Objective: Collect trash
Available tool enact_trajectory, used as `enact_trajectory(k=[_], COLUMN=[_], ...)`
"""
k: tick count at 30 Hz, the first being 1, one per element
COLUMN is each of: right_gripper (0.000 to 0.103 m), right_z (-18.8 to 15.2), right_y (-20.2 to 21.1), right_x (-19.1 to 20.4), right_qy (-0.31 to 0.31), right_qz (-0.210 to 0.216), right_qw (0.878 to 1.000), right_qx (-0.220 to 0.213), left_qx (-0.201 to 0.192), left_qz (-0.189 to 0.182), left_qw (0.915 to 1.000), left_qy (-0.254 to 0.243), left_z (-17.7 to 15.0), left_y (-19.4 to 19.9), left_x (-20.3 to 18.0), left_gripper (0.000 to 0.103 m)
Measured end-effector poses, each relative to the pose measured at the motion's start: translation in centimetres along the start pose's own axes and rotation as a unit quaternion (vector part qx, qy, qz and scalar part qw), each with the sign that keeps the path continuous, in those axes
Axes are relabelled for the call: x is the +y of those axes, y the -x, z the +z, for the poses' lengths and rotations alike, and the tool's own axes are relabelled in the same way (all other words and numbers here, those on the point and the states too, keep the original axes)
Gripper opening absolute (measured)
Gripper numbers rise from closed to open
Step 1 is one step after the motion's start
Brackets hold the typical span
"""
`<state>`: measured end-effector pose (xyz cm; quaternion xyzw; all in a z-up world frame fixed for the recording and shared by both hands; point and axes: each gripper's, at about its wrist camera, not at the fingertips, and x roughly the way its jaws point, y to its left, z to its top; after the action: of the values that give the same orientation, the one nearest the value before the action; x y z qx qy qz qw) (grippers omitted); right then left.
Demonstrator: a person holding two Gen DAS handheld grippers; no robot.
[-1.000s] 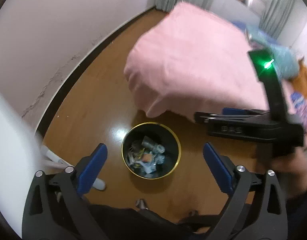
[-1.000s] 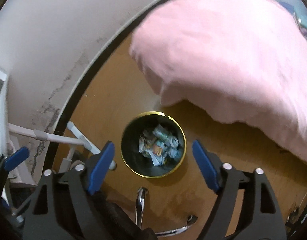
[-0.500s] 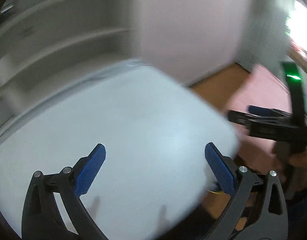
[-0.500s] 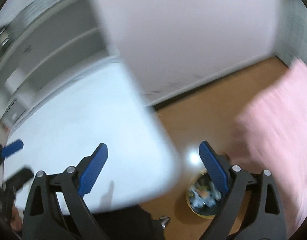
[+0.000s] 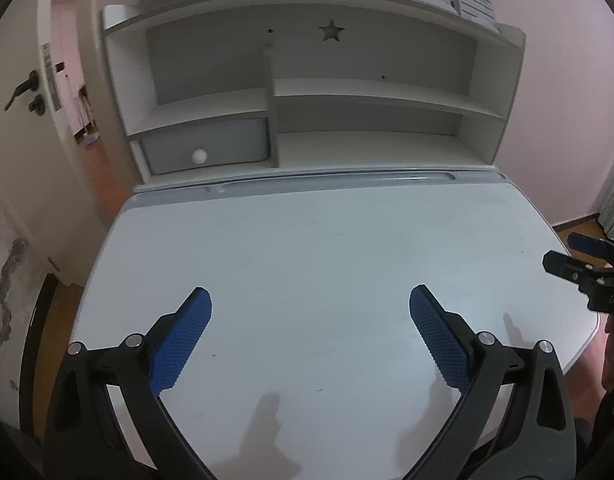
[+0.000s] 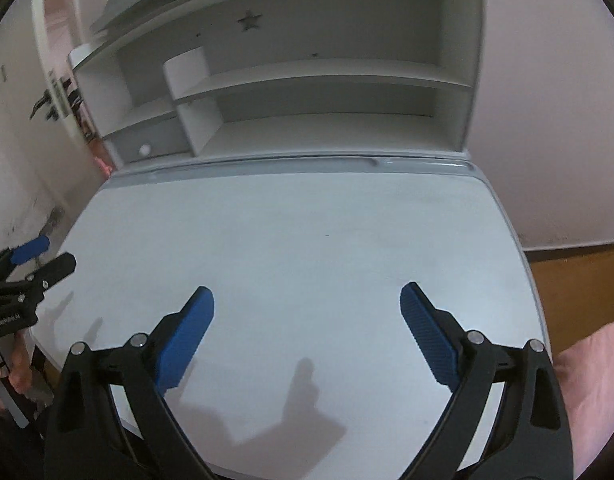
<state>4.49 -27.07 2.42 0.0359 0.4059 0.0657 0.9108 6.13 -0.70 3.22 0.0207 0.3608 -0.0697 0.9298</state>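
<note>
My left gripper (image 5: 309,312) is open and empty above the bare white desk top (image 5: 307,264). My right gripper (image 6: 307,308) is open and empty above the same desk top (image 6: 307,240). The right gripper also shows at the right edge of the left wrist view (image 5: 587,256). The left gripper shows at the left edge of the right wrist view (image 6: 31,260). No trash and no bin is in view.
A white shelf hutch (image 5: 307,92) with a star cut-out stands at the back of the desk. A small drawer with a round knob (image 5: 199,156) sits at its lower left. A door (image 5: 31,92) is at the left. Wooden floor (image 6: 579,280) and pink bedding (image 6: 595,380) lie at the right.
Both grippers swung up from the black bin on the floor to face the white desk. The bin and the pink bed left the left wrist view. Both grippers stayed open.
</note>
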Motion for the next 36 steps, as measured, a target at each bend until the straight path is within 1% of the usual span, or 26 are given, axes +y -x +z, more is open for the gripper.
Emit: enact_trajectory(k=[3, 13, 36], right_gripper=[0.091, 0.092, 0.092], right_z=[-0.3, -0.7, -1.0], right_y=[0.3, 0.3, 0.4], right_x=[1.9, 2.0, 1.9], right_qy=[0.01, 0.012, 0.015], right_qz=[0.001, -0.005, -0.004], right_qw=[1.0, 1.0, 1.0], right_qx=[-0.003, -0.004, -0.003], left_qx=[-0.002, -0.009, 0.011], left_qz=[-0.002, -0.015, -0.014], left_qw=[1.0, 0.9998, 0.9997], left_qy=[0.002, -0.009, -0.016], left_z=[-0.1, -0.9, -1.5], left_y=[0.3, 1.4, -0.3], left_x=[0.6, -0.2, -0.7], left_gripper=[0.096, 0.096, 0.096])
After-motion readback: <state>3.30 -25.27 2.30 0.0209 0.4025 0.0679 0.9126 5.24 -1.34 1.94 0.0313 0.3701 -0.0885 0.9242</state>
